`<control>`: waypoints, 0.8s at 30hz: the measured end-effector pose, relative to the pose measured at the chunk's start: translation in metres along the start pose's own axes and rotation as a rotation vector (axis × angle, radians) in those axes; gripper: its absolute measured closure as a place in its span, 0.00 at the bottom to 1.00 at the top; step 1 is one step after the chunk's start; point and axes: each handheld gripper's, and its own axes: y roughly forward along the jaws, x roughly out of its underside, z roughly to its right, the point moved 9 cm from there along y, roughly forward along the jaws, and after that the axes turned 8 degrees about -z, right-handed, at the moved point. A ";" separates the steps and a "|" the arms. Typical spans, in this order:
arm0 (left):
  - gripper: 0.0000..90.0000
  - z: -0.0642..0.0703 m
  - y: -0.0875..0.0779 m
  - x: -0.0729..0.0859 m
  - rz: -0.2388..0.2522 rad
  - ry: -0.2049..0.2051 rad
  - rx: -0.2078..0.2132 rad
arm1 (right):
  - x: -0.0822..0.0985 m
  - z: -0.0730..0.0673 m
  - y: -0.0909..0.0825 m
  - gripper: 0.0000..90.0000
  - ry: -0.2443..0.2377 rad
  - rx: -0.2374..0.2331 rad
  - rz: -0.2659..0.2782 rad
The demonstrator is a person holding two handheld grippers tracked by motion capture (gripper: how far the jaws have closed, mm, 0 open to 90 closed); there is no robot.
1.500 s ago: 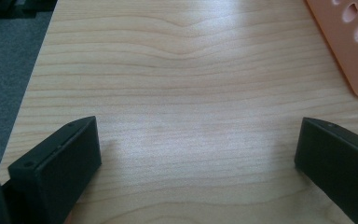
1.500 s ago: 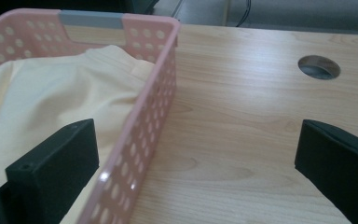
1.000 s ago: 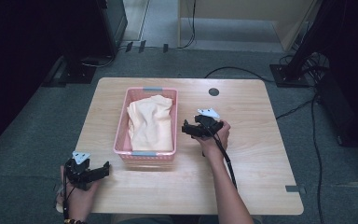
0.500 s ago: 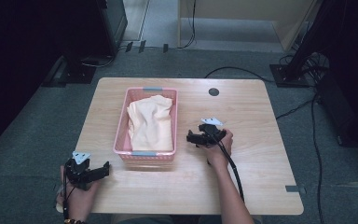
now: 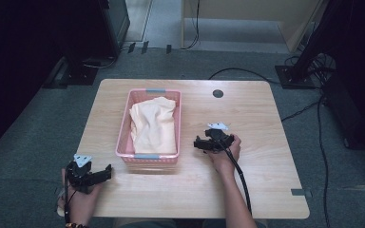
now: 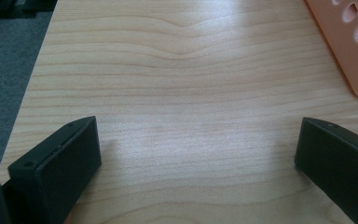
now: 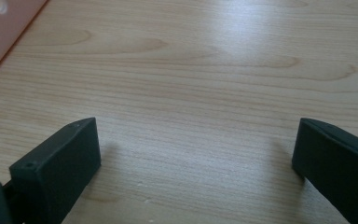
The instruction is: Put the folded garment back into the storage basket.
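The basket (image 5: 149, 156) of cloth (image 5: 154, 126) lies lengthwise near-to-far between both grippers; the right gripper (image 5: 200, 144) is nearer, the left gripper (image 5: 105, 172) near-left. Both jaws gape, empty.

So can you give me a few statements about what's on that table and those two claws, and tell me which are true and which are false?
1. A cream cloth lies inside the pink basket. True.
2. The right claw is clamped on the cloth. False: it is open, empty, over bare table beside the basket.
3. The left claw is open. True.
4. The basket is tipped on its side. False: it sits upright on the table.
5. Both claws are inside the basket. False: both are outside it, one on each side.
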 end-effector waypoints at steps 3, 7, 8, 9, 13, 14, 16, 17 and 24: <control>0.00 0.000 0.000 0.000 0.000 0.000 0.000 | 0.001 0.004 -0.001 0.00 0.029 0.021 -0.001; 0.00 0.000 0.000 0.000 0.001 0.000 0.000 | 0.004 0.010 -0.003 0.00 0.041 0.031 -0.001; 0.00 0.000 0.000 0.000 0.000 0.000 0.000 | 0.004 0.011 -0.003 0.00 0.042 0.030 -0.004; 0.00 0.000 0.000 0.000 0.000 0.000 0.000 | 0.005 0.013 -0.004 0.00 0.046 0.032 -0.004; 0.00 0.000 0.000 0.000 0.000 0.000 0.000 | 0.007 0.021 -0.005 0.00 0.051 0.039 -0.005; 0.00 0.000 0.000 0.000 0.000 0.000 0.000 | 0.008 0.022 -0.006 0.00 0.055 0.040 -0.005; 0.00 0.000 0.000 0.000 0.000 0.000 0.000 | 0.009 0.026 -0.007 0.00 0.058 0.044 -0.004; 0.00 0.000 0.000 0.000 0.000 0.000 0.000 | 0.009 0.027 -0.007 0.00 0.060 0.044 -0.004; 0.00 0.000 0.000 0.000 0.000 0.000 0.000 | 0.015 0.041 -0.012 0.00 0.071 0.051 -0.003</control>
